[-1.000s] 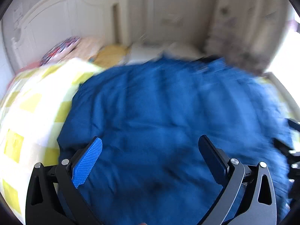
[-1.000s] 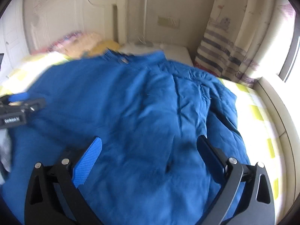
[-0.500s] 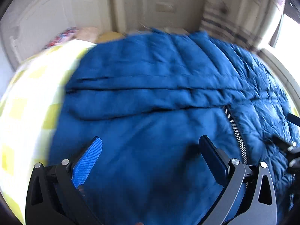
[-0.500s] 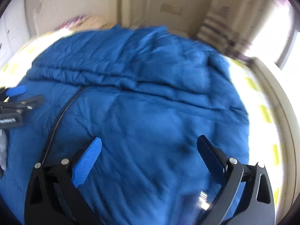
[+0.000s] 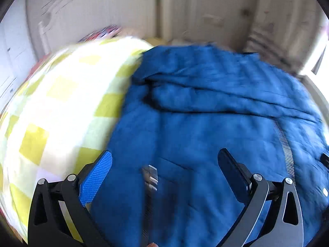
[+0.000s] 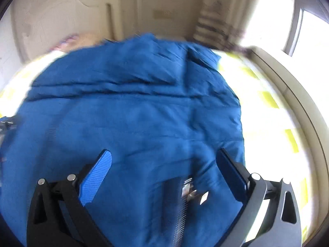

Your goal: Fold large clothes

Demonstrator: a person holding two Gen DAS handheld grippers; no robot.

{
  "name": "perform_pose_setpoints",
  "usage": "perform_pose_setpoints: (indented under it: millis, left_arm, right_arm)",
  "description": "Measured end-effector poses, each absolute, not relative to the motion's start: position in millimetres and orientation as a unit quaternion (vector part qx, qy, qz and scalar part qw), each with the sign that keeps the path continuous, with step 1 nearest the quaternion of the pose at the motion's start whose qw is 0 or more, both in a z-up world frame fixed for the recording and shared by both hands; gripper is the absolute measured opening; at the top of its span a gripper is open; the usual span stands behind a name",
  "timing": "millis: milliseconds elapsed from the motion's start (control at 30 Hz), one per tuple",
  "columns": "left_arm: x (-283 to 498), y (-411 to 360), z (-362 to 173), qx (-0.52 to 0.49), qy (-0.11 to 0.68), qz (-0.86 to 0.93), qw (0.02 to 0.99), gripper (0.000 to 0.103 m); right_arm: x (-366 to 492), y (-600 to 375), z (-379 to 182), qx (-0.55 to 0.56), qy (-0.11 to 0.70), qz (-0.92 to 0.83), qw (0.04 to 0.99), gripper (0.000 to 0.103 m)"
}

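Jacket [image 5: 205,127], blue and padded, spread over the checked bed cover [image 5: 61,107]; left gripper [image 5: 164,160] and right gripper [image 6: 163,160] hover above its near hem, fingers apart, empty. Step judged: laying out before folding; next, each grips an edge by the zip [image 6: 185,189]

A yellow-and-white checked bed cover [image 5: 61,107] is lying over the bed; a white carved wooden headboard [image 5: 98,14] is standing behind it; a colourful patterned pillow [image 5: 98,36], blurred, is resting near the headboard; a pale striped curtain [image 6: 213,26] is hanging beside a bright window [image 6: 308,30]; a cream wall [image 6: 160,6] is standing between them.
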State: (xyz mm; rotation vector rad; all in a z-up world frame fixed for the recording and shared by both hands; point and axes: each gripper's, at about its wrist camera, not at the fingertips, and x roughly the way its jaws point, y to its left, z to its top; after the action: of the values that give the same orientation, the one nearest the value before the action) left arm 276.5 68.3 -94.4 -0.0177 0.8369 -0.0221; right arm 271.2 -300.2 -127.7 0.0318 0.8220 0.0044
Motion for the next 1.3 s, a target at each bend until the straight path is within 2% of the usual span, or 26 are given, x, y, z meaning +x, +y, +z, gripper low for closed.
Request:
perform_pose_setpoints:
  millis: [100,200,400,567,733,833,933,1133,1233,1300]
  left_arm:
    - [250,36,-85,0.023,0.391,-0.068,0.918,0.098]
    - [251,6,-119,0.087,0.425,-0.071,0.898,0.099]
    - [264,17,-125,0.048,0.439,-0.080,0.894,0.099]
    - [236,57,-109,0.014,0.407,-0.053,0.912,0.099]
    - [249,95,-123,-0.054,0.449,-0.050,0.890,0.098]
    - [249,77,-126,-0.005,0.460,-0.027,0.888,0.099]
    - [244,75,-119,-0.001,0.448,-0.016,0.894,0.098]
    - [186,40,-89,0.050,0.404,-0.077,0.910,0.098]
    - [175,9,-116,0.114,0.435,-0.088,0.889,0.099]
    - [174,5,-127,0.117,0.421,-0.077,0.896,0.099]
  right_arm:
    - [250,-261,-117,-0.040,0.384,0.055,0.921,0.100]
    - [253,-228,-145,-0.093,0.430,0.072,0.895,0.100]
    - [258,-230,-147,-0.068,0.442,0.070,0.892,0.100]
    - [239,-259,-132,-0.050,0.421,0.052,0.904,0.100]
    - [232,-303,-158,0.014,0.445,0.053,0.894,0.101]
    - [233,-300,-157,0.002,0.449,0.046,0.892,0.101]
    - [225,-295,-149,-0.016,0.433,0.028,0.901,0.100]
    - [183,-268,-121,-0.036,0.386,0.093,0.917,0.100]
    - [175,-241,-137,-0.078,0.406,0.122,0.902,0.100]
    - [176,-234,-158,-0.081,0.420,0.118,0.896,0.101]
